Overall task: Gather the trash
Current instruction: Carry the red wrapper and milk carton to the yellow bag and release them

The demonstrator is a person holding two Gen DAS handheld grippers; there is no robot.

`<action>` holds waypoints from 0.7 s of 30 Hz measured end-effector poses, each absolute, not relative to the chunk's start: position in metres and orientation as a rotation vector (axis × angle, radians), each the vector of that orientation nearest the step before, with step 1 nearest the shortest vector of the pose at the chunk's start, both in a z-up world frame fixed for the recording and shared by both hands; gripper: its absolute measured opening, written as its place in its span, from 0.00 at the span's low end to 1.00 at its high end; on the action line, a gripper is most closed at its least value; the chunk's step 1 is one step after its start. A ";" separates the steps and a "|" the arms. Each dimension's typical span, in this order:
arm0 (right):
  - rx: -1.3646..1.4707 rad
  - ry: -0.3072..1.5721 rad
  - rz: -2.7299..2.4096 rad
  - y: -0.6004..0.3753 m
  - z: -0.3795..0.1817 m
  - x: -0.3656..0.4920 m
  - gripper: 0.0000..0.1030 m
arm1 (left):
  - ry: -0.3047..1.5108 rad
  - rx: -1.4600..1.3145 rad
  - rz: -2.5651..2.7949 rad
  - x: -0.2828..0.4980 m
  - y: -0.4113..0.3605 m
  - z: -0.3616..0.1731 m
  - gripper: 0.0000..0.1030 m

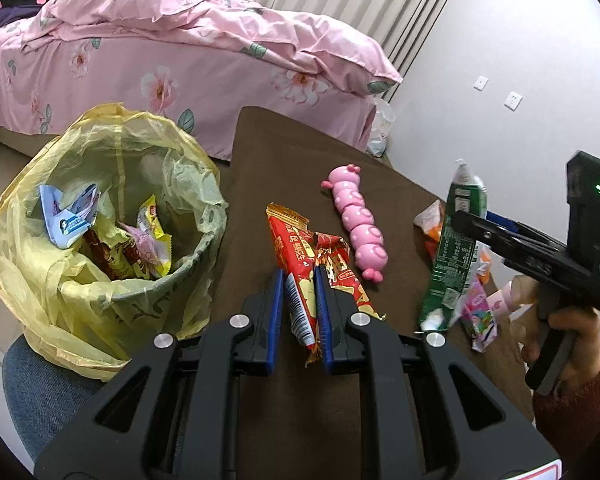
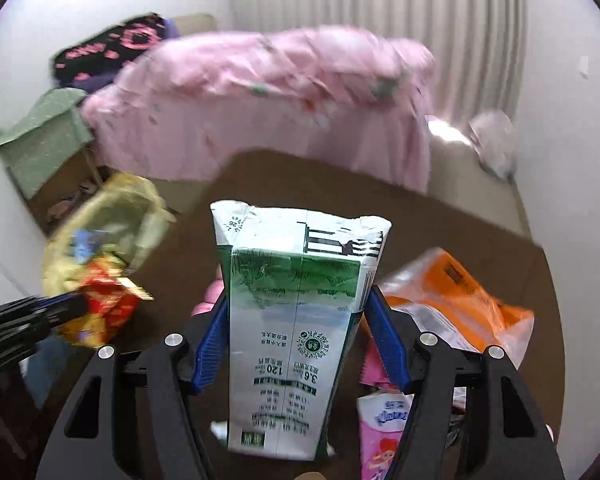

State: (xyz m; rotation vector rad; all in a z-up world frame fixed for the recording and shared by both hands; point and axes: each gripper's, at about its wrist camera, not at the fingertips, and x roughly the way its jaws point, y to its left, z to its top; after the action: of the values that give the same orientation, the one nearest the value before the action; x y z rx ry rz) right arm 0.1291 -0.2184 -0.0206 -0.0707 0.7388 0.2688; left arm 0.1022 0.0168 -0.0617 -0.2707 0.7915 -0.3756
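Note:
My left gripper (image 1: 299, 270) is shut on a red and gold snack wrapper (image 1: 296, 252) above the brown table (image 1: 284, 152), just right of the bin. A second red and gold wrapper (image 1: 342, 272) lies beside it. The grey bin with a yellow bag (image 1: 100, 216) holds several wrappers. My right gripper (image 2: 296, 300) is shut on a flattened green and white milk carton (image 2: 288, 320), held upright above the table; it also shows in the left wrist view (image 1: 456, 240). The left gripper's wrapper shows blurred in the right wrist view (image 2: 100, 308).
A pink caterpillar toy (image 1: 358, 224) lies mid-table. An orange and white bag (image 2: 456, 300) and a pink carton (image 2: 380, 436) lie at the right of the table. A bed with a pink floral cover (image 1: 180, 64) stands behind. A white wall is to the right.

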 end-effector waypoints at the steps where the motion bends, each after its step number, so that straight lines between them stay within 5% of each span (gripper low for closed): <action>1: -0.084 0.718 0.280 -0.215 -0.016 0.123 0.59 | 0.787 -0.268 -0.379 0.102 0.017 -0.059 0.14; 13: -0.040 0.503 0.408 -0.203 0.037 0.095 0.58 | 0.662 -0.168 -0.285 0.088 0.027 -0.014 0.14; 21: -0.070 0.446 0.578 -0.153 0.051 0.113 0.58 | 0.584 -0.232 0.013 0.103 0.107 -0.013 0.14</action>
State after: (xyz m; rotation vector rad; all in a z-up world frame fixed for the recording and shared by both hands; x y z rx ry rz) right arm 0.1129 -0.1534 0.0514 -0.0695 0.4461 0.5778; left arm 0.1026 0.1072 -0.0132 -0.2321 0.5836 0.0130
